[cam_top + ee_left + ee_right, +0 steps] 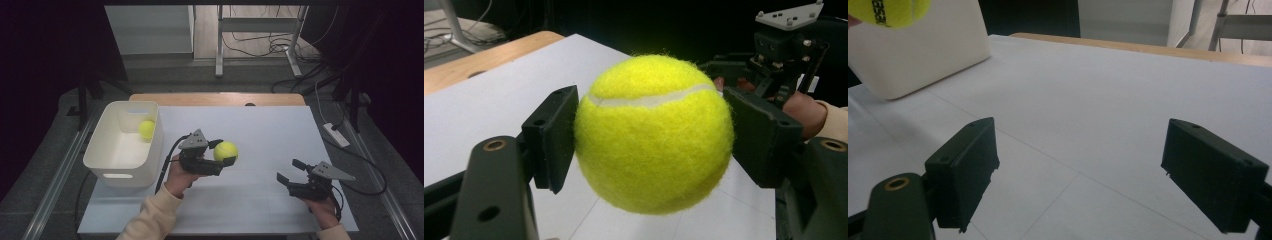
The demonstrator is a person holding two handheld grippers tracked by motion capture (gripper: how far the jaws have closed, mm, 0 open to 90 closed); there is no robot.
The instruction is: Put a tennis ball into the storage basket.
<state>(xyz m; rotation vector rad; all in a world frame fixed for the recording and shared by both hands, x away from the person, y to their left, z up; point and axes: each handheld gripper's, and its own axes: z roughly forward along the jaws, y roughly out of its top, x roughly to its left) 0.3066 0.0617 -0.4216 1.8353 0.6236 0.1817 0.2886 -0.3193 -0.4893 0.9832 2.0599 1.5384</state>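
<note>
A yellow tennis ball (225,150) is pinched between the two black jaws of the left gripper (223,153), held up off the white table (270,130) near its middle. In the left gripper view the ball (654,132) is squeezed on both sides, its white seam curving across the top. A second tennis ball (146,129) is parked inside the white plastic bin (106,162) at the table's left side, against the far wall. Over on the right, the right gripper (293,171) is held low above the table with its jaws spread wide and nothing between them, well apart from the ball. A wooden edge (215,98) is seen along the table's far side.
</note>
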